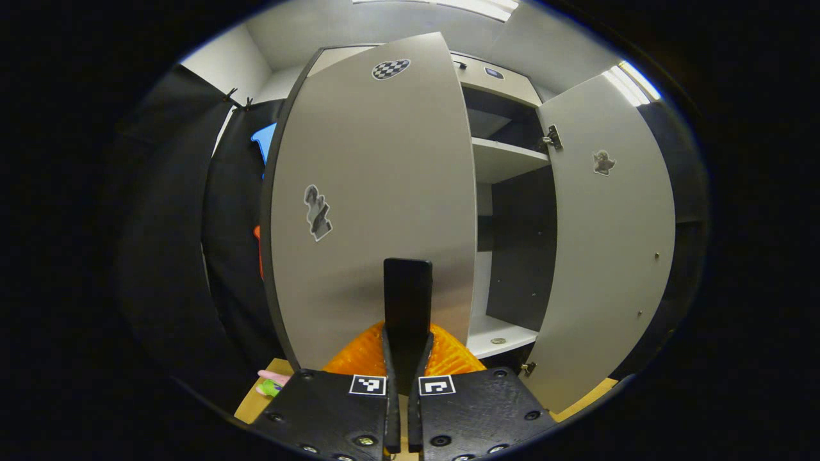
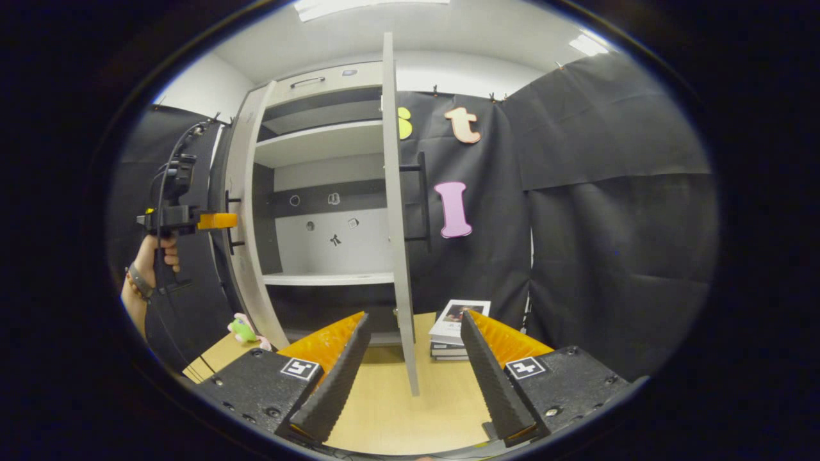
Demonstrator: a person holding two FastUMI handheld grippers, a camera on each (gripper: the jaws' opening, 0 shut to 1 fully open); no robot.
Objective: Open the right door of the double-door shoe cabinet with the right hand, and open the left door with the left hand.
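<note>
The grey left door fills the middle of the left gripper view, swung partly out. My left gripper is shut on its black handle, which stands upright between both fingers. The right door hangs wide open on the right. In the right gripper view the right door is edge-on, its black handle on the far face. My right gripper is open, a finger on each side of the door's edge and apart from it. At far left a hand holds the left gripper at the left door.
White shelves show inside the cabinet. A stack of books lies on the wooden surface by the right door's foot. A small green and pink toy sits near the left door's base. Black cloth walls the booth.
</note>
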